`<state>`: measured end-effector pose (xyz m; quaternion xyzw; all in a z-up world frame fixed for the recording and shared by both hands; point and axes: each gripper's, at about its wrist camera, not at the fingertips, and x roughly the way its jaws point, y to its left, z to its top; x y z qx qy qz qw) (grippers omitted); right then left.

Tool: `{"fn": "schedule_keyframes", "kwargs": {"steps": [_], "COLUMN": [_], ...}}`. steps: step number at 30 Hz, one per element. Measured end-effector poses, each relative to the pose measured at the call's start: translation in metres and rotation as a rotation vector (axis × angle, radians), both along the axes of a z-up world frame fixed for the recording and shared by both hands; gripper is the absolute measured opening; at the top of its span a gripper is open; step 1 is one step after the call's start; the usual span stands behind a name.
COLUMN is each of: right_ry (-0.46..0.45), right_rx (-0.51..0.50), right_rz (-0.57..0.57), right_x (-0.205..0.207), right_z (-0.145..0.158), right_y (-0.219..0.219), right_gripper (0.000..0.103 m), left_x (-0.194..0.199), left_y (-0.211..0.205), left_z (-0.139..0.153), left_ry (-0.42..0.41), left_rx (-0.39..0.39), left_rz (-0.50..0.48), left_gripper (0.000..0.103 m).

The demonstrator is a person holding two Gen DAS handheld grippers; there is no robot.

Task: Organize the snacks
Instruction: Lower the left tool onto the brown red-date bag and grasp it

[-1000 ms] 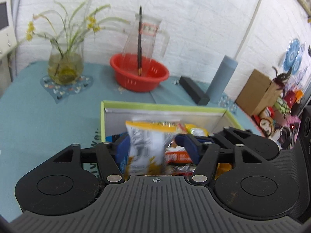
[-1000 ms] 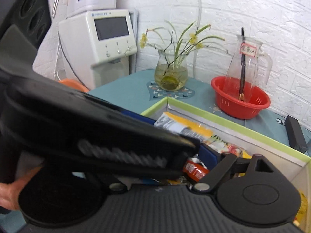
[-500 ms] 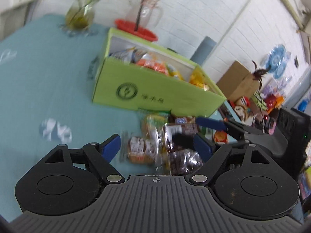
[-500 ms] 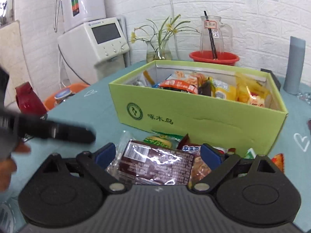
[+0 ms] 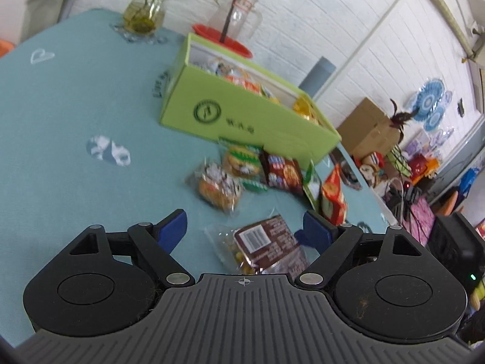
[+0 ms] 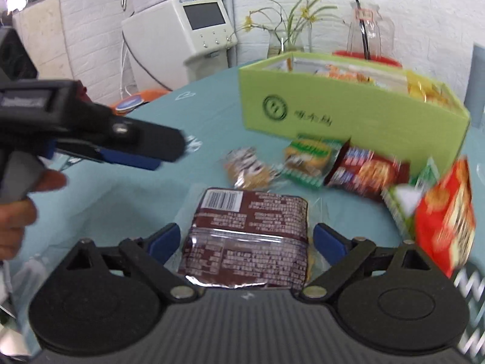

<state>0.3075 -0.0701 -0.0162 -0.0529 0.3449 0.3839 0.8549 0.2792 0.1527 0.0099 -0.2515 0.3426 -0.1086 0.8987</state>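
A green box [image 5: 242,115] [image 6: 348,112] with several snacks in it stands on the teal table. Loose snacks lie in front of it: a cookie packet [image 5: 218,185], a green packet [image 5: 242,157], a dark red packet [image 5: 282,171] and a red-orange packet [image 6: 445,212]. A brown packet [image 6: 248,227] [image 5: 266,248] lies flat on the table. My right gripper [image 6: 247,242] is open around it, pads just clear of the wrapper. My left gripper [image 5: 244,230] [image 6: 163,151] hovers just left of it, jaws opening and holding nothing.
A flower vase [image 5: 142,15], a red bowl [image 5: 221,39] with a glass jug and a grey cylinder [image 5: 318,72] stand behind the box. A white machine [image 6: 194,30] is beyond the table's left side. A cardboard box [image 5: 366,124] and clutter sit off the right edge.
The left gripper had a yellow-and-white packet over the box; now it is empty, wider and low over the table. Both grippers have drawn back from the box to the loose snacks.
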Motion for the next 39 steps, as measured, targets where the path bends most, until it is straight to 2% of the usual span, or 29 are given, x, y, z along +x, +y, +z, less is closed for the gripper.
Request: {"fn": "schedule_keyframes", "kwargs": {"steps": [4, 11, 15, 18, 24, 30, 32, 39], "right_ry": [0.022, -0.047, 0.088, 0.127, 0.065, 0.036, 0.032, 0.003], "right_rx": [0.066, 0.052, 0.087, 0.076, -0.002, -0.038, -0.025, -0.008], "right_rz": [-0.045, -0.092, -0.071, -0.068, -0.031, 0.016, 0.004, -0.049], "right_x": [-0.05, -0.102, -0.117, -0.116, -0.079, -0.041, -0.043, -0.066], "right_z": [-0.001, 0.026, 0.019, 0.008, 0.003, 0.001, 0.002, 0.003], "right_y": [-0.009, -0.035, -0.042, -0.032, -0.007, 0.014, 0.009, -0.007], "right_gripper": [0.094, 0.094, 0.094, 0.094, 0.094, 0.093, 0.093, 0.094], "left_x": [-0.019, -0.032, -0.032, -0.033, -0.044, -0.044, -0.041, -0.04], "left_y": [-0.004, -0.001, -0.007, -0.017, -0.031, -0.035, -0.033, -0.035], "left_z": [-0.009, -0.009, -0.008, -0.011, -0.017, -0.021, -0.021, -0.015], "left_ry": [0.008, 0.006, -0.008, 0.001, 0.014, 0.035, 0.05, 0.052], "left_rx": [0.017, 0.017, 0.017, 0.038, 0.093, 0.09, 0.068, 0.072], "left_rz": [0.01, -0.03, -0.087, -0.137, -0.212, -0.16, -0.15, -0.125], "left_gripper": [0.072, 0.072, 0.072, 0.072, 0.072, 0.073, 0.073, 0.073]}}
